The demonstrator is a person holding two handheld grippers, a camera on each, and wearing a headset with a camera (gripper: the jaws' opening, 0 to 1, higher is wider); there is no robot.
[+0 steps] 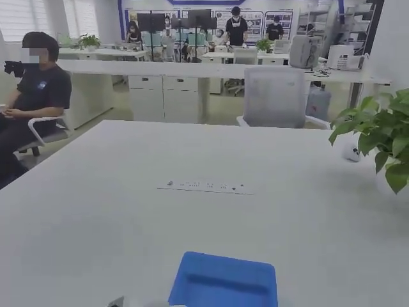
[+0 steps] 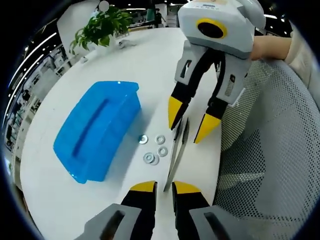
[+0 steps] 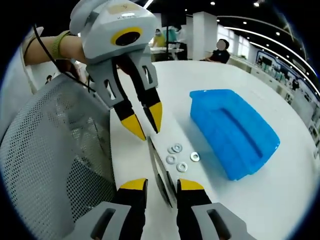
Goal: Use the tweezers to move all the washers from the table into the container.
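1. The blue container stands open-topped on the white counter.
2. The washers, small and silver, lie flat in a loose cluster on the bare counter just beside the container's long side. They sit between the container and the tweezers.
3. The tweezers lie flat on the counter on the far side of the washers from the container, roughly parallel to its long side. Their two arms part at one end and join at the other.
4. The left tongs are spread by a narrow gap and pinch nothing. They sit at the joined end of the tweezers, a little farther from the container than the washers, and white counter shows between the two yellow tips.
5. The right tongs are spread wide and pinch nothing. They hang over the parted end of the tweezers with one yellow tip to either side, and I cannot tell whether either tip touches.
6. A grey mesh chair stands beyond the tweezers from the container, at the counter's edge.
7. In the head view a power strip is set into the counter beyond the container. A green plant stands farther off to the container's right, and a seated person is well away to its left.
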